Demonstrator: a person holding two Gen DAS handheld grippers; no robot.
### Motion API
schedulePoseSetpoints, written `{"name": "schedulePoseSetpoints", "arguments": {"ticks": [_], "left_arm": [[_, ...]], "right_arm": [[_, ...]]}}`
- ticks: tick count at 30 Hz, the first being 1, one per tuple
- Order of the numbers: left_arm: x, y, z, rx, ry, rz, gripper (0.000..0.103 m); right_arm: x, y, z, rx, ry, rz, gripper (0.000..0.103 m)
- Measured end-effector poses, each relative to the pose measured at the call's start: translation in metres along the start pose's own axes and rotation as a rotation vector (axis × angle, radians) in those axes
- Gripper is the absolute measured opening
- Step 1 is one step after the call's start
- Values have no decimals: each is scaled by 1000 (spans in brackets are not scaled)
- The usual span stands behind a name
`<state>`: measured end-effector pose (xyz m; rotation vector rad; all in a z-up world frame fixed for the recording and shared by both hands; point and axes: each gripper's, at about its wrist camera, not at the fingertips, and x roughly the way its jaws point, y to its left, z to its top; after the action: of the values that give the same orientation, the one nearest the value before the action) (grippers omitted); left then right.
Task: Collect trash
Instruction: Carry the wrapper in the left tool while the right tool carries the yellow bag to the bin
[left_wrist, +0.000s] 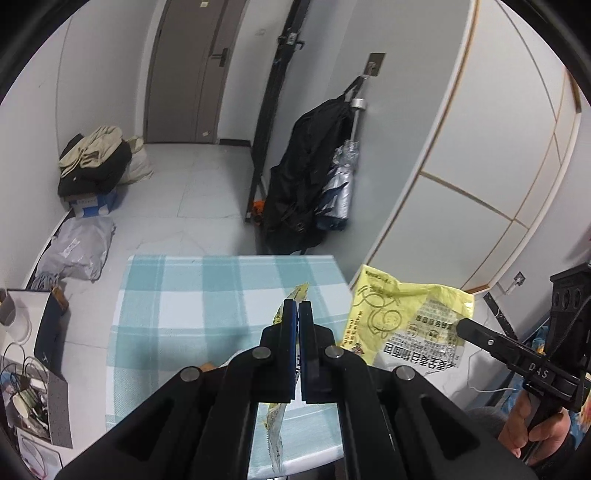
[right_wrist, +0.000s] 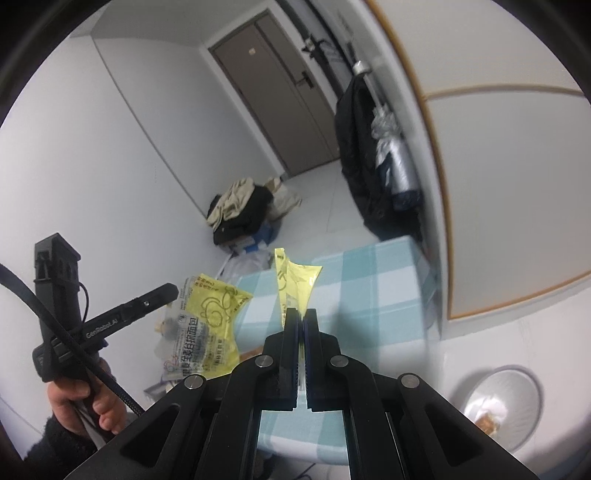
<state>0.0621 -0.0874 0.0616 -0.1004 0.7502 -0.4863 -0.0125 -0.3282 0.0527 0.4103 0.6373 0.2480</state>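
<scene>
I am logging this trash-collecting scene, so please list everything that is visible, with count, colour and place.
left wrapper: 1, yellow, held in the left jaws
right wrapper: 1, yellow, held in the right jaws
tablecloth: 1, blue-white checked, on the table below both grippers
door: 1, grey-brown, far wall
hanging garment: 1, black, on a wall hook
umbrella: 1, silver, beside the garment
clothes pile: 1, beige and black, floor near the door
plastic bag: 1, grey, floor near the pile
left gripper: 1, black, shut
right gripper: 1, black, shut
</scene>
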Motion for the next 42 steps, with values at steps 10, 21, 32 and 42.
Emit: {"name": "schedulePoseSetpoints", "arguments": {"ticks": [10,21,32,42], "left_arm": [[6,-66,14,83,-16,-97,0],[44,-146,11,163,51,-229,0],[119,-216,-14,241,196,-290,0],[187,-242,-56,259,373,-309,0]], "right_arm": [[-84,-47,8,66,-140,-67,2],[-140,-122,-18,159,-184,-230,2],[-137,-209,-56,320,-110,-315,2],[-85,-286,-105,478,37,-334,2]]}}
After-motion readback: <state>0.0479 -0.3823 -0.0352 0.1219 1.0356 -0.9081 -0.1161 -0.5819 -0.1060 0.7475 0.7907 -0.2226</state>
